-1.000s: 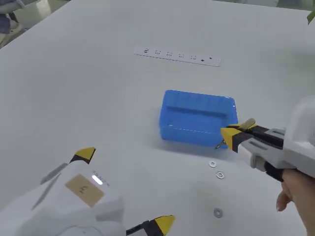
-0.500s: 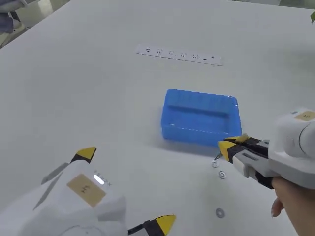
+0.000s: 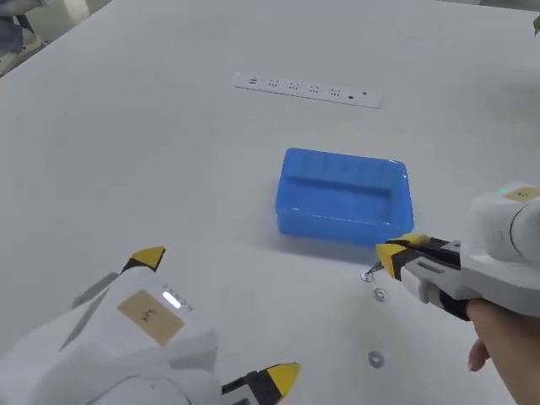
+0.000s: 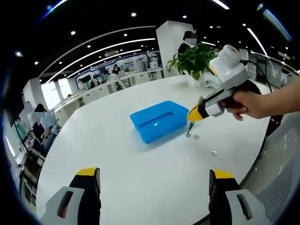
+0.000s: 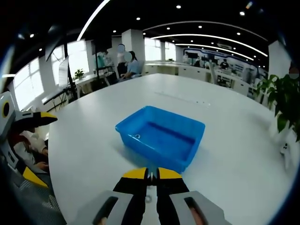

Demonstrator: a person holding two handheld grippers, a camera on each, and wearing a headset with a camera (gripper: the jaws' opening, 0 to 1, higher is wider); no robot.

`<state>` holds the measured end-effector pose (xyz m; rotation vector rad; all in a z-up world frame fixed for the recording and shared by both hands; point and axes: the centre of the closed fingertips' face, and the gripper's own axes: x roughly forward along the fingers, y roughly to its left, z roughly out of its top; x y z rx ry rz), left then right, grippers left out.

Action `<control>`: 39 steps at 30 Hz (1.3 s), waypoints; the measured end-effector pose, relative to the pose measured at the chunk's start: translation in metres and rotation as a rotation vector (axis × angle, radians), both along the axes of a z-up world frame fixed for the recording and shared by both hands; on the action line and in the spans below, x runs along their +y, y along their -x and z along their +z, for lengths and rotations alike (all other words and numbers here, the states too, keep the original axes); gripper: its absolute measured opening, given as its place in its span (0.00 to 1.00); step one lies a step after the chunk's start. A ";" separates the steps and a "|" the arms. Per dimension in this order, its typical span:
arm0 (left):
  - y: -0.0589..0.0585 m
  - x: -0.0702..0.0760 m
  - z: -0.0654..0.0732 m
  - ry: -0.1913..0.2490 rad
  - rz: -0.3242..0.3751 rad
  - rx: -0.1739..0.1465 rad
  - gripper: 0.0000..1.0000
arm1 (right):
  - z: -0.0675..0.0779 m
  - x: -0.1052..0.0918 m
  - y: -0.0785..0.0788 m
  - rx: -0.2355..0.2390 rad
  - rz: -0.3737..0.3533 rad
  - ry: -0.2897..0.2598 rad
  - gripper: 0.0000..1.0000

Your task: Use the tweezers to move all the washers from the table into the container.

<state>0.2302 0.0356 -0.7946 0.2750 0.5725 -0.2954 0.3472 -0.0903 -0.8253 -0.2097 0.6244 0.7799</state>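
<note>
A blue container (image 3: pixel 342 202) stands mid-table. In the right gripper view one washer (image 5: pixel 137 137) lies inside the container (image 5: pixel 159 136). Three washers lie on the white table off its front right corner: one (image 3: pixel 365 276) at the tweezers' tip, one (image 3: pixel 380 294) just nearer, one (image 3: pixel 375 359) closer to me. My right gripper (image 3: pixel 390 253) is shut on thin metal tweezers (image 3: pixel 372 268), which point down at the nearest washer beside the container. The right gripper (image 5: pixel 151 176) has its jaws closed together. My left gripper (image 4: pixel 152 176) hangs open at the lower left, well away from the container (image 4: pixel 159 121).
A white power strip (image 3: pixel 308 89) lies flat beyond the container. In the gripper views a potted plant (image 4: pixel 194 58) stands at the table's far side, and people sit at desks in the background. The table edge runs close to the right gripper's hand.
The right gripper has come down and toward me from the container's rim, bringing the tweezers' tip to the washers on the table. The left gripper has barely moved.
</note>
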 end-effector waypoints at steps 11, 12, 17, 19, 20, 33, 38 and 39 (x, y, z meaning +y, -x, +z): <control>0.000 -0.001 0.001 -0.001 0.000 0.000 0.99 | 0.000 0.008 -0.003 -0.041 0.027 0.069 0.03; 0.000 -0.001 0.001 -0.002 0.000 -0.001 0.99 | 0.000 0.008 -0.003 -0.049 0.027 0.075 0.03; 0.000 0.000 0.002 -0.001 0.003 -0.004 0.99 | 0.001 0.008 -0.004 -0.064 0.029 0.077 0.02; 0.000 -0.001 0.002 0.001 0.002 -0.005 0.99 | 0.001 0.007 -0.004 -0.054 0.026 0.077 0.02; 0.000 -0.001 0.003 0.004 -0.001 -0.008 0.99 | 0.001 0.007 -0.004 -0.051 0.025 0.075 0.02; 0.000 0.001 0.002 0.006 0.011 -0.006 0.99 | 0.042 0.019 -0.007 -0.027 -0.003 -0.064 0.01; 0.000 0.001 0.002 0.011 0.008 -0.005 0.99 | 0.060 0.028 -0.015 -0.065 0.007 -0.076 0.02; 0.000 0.001 0.002 0.012 0.007 -0.005 0.99 | 0.061 0.029 -0.016 -0.068 0.008 -0.078 0.02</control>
